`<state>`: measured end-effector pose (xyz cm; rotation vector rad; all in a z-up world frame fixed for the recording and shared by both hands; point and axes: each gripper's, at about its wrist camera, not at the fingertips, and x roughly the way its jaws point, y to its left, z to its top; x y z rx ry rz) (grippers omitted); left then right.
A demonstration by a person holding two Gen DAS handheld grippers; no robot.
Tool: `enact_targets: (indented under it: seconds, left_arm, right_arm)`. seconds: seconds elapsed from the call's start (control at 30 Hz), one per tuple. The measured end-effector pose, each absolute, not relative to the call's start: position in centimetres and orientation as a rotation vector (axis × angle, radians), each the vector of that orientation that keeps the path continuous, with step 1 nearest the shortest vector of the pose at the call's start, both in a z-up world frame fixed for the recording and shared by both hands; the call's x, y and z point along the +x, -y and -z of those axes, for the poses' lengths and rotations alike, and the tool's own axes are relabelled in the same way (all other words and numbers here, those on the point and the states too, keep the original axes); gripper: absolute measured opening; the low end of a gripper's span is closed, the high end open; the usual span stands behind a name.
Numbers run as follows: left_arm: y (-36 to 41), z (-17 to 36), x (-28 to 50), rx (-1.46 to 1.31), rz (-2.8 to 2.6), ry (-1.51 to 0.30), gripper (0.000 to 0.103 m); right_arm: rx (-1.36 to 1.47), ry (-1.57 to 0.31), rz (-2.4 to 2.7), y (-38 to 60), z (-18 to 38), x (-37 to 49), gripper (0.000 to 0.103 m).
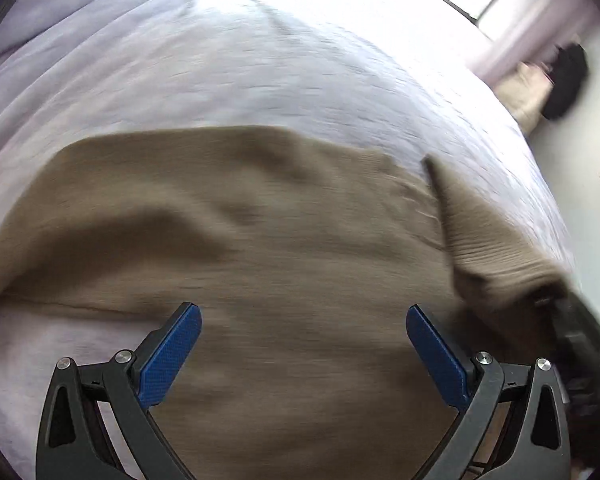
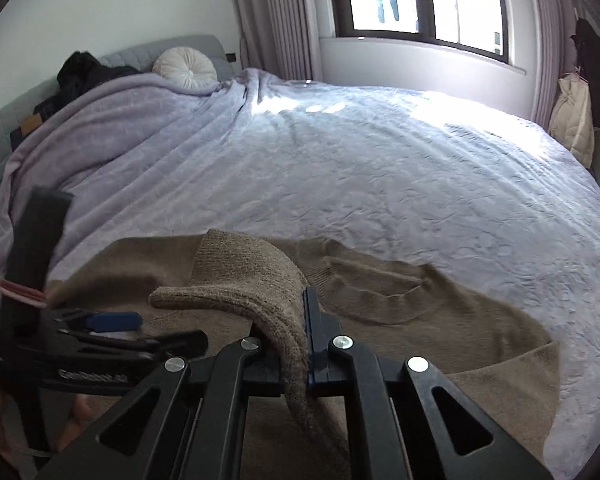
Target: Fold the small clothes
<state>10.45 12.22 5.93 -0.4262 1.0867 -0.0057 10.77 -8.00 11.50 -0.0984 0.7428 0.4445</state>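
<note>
Presently we find the right tongs clamped on a sweater sleeve, left tongs wide above it; next, we judge, lay that sleeve across.

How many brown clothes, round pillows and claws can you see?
Brown sweater: 1
Round white pillow: 1
Claws: 2, the left claw open, the right claw shut on the sweater's sleeve
Total: 4
</note>
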Motion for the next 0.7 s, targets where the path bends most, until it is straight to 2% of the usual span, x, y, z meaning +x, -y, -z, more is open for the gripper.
enact_targets:
  seconds: [0.13, 0.2, 0.27, 0.33, 0.37, 0.47, 0.53, 0.7]
  left_arm:
    - [-14.6, -4.2, 9.8, -0.465, -0.019, -1.116, 0.103]
    - [-14.3, -3.6, 9.5, -0.471, -0.018, -1.125, 0.103]
    - [-13.6, -3.0, 9.5, -0.478, -0.009, -1.139, 0.103]
    - [-12.4, -3.1, 9.7, -0.483, 0.012, -1.136, 0.103]
    - [-11.9, -3.4, 9.8, -0.476, 0.017, -1.129, 0.103]
    - [-9.7, -5.0, 9.5, -0.444, 0.061, -1.096, 0.103]
    - [-7.7, -6.0, 9.6, -0.424, 0.113, -1.082, 0.103]
    - [-0.8, -6.6, 10.8, -0.308, 0.224, -1.092, 0.103]
  right_arm:
    - [-0.16, -0.868, -0.413, 4.8, -6.3, 12.0, 0.007]
    - [-0.161, -0.92, -0.398, 4.8, -5.0, 12.1, 0.012]
    - [-0.169, -0.956, -0.397, 5.5, -4.8, 12.0, 0.028]
    - [-0.2, -0.95, -0.397, 6.3, -5.8, 11.2, 0.068]
    - [-0.213, -0.928, -0.401, 7.1, -6.7, 10.2, 0.072]
    - [-0.204, -0.868, -0.434, 11.0, -9.5, 6.7, 0.074]
    - [-0.145, -0.861, -0.428, 14.9, -10.6, 4.9, 0.081]
    - [0.223, -1.077, -0.467, 25.3, -6.7, 5.4, 0.081]
